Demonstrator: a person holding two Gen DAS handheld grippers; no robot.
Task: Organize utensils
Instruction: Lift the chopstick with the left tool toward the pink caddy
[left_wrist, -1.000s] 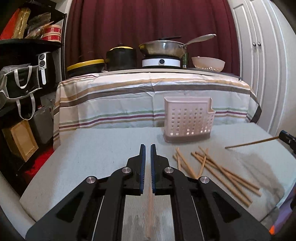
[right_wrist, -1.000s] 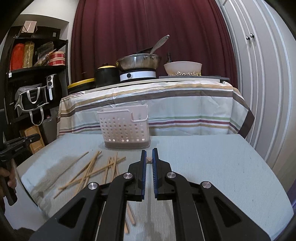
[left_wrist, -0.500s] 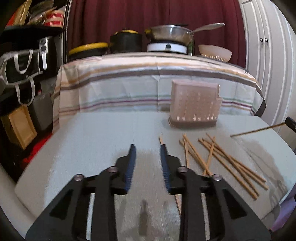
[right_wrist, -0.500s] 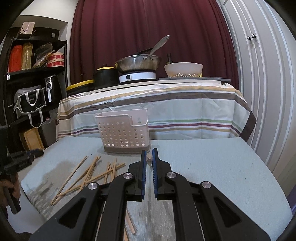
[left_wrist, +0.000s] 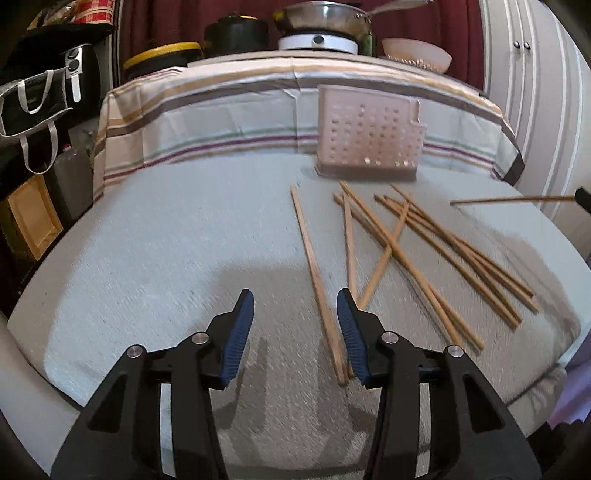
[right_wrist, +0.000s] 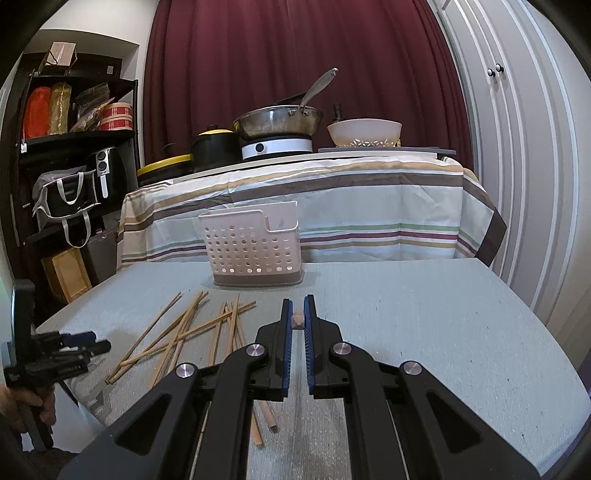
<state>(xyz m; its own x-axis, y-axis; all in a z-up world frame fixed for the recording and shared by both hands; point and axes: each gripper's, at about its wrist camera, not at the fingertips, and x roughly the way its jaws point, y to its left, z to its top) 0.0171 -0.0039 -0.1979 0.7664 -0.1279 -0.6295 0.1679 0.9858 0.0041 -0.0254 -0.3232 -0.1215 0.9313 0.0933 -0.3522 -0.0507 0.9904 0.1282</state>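
While the left gripper (left_wrist: 295, 308) hung low over the grey-covered table (left_wrist: 155, 258), its blue-padded jaws were spreading apart, and one chopstick (left_wrist: 314, 273) lay flat on the cloth between them, close to the right-hand pad but gripped by neither. To its right the loose chopsticks (left_wrist: 436, 251) lay scattered and crossing one another in front of the white perforated utensil caddy (left_wrist: 369, 136), which stood upright near the table's far edge. The right gripper (right_wrist: 297, 308) was pressed together on a single chopstick (right_wrist: 297, 320), whose blunt end showed between the pads; in the left wrist view that held stick (left_wrist: 513, 199) reached in from the right edge, level above the table. From the right wrist camera the caddy (right_wrist: 253, 243) appeared just behind the pile (right_wrist: 184, 332), and the left gripper (right_wrist: 83, 341) was seen at the table's left edge in a person's hand (right_wrist: 33, 402). Behind stood a striped-cloth table (right_wrist: 332, 206) bearing a pan (right_wrist: 277, 120), a black pot (right_wrist: 213, 147) and a bowl (right_wrist: 364, 131).
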